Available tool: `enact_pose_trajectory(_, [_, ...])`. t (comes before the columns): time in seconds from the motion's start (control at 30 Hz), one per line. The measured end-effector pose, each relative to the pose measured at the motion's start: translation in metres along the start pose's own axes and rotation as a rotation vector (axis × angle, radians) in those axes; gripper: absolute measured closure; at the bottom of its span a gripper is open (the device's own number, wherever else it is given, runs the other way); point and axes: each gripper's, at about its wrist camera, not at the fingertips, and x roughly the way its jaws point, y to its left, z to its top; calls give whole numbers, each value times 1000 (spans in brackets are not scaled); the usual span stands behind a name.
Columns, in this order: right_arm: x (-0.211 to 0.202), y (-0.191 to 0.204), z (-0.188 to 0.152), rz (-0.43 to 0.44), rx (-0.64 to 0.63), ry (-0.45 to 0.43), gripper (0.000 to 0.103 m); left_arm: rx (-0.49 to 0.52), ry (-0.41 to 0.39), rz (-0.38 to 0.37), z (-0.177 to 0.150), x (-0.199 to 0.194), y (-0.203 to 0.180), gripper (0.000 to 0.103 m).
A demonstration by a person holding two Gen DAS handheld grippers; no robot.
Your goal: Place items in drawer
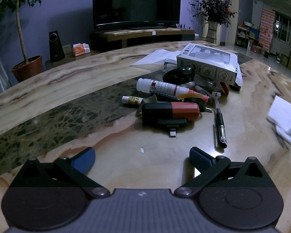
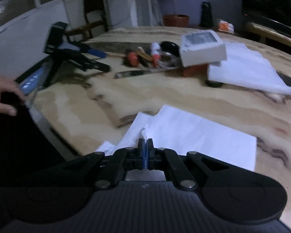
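Observation:
A pile of small items lies mid-table: a black-and-red case (image 1: 170, 112), a white glue bottle (image 1: 159, 86), a small tube (image 1: 132, 100), a black pen (image 1: 220, 124) and a white windowed box (image 1: 209, 62). My left gripper (image 1: 142, 155) is open just short of the pile, with nothing between its blue pads (image 1: 83, 161). In the right wrist view it shows as the black left gripper (image 2: 104, 61) beside the same pile (image 2: 143, 58). My right gripper (image 2: 145, 143) is shut, and a raised fold of the white paper (image 2: 194, 136) is pinched at its tips.
A second white sheet (image 2: 248, 68) lies under the box (image 2: 201, 46). The marble table's near edge (image 2: 38, 114) runs left of the right gripper, with a person's hand (image 2: 2, 95) beside it. Behind the table are a television (image 1: 135, 2), a potted plant (image 1: 27, 68) and a vase (image 1: 212, 29).

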Motion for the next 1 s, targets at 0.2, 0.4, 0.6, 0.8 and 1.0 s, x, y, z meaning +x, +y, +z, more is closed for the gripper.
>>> enact_pose_trajectory(0.2, [13,-18,5,-61,70,-60,101,0,0,0,0,0,0,0])
enact_pose_trajectory(0.4, [4,-22,16,-130,66,-198,101,0,0,0,0,0,0,0])
enact_pose_trajectory(0.6, [-18,-25,21,-111,79,-267,101,0,0,0,0,0,0,0])
enact_pose_trajectory(0.8, [-23,-16,14,-18,-5,-197,101,0,0,0,0,0,0,0])
enact_pose_trajectory(1.0, [-19,4,7,53,-88,-108,100,0,0,0,0,0,0,0])
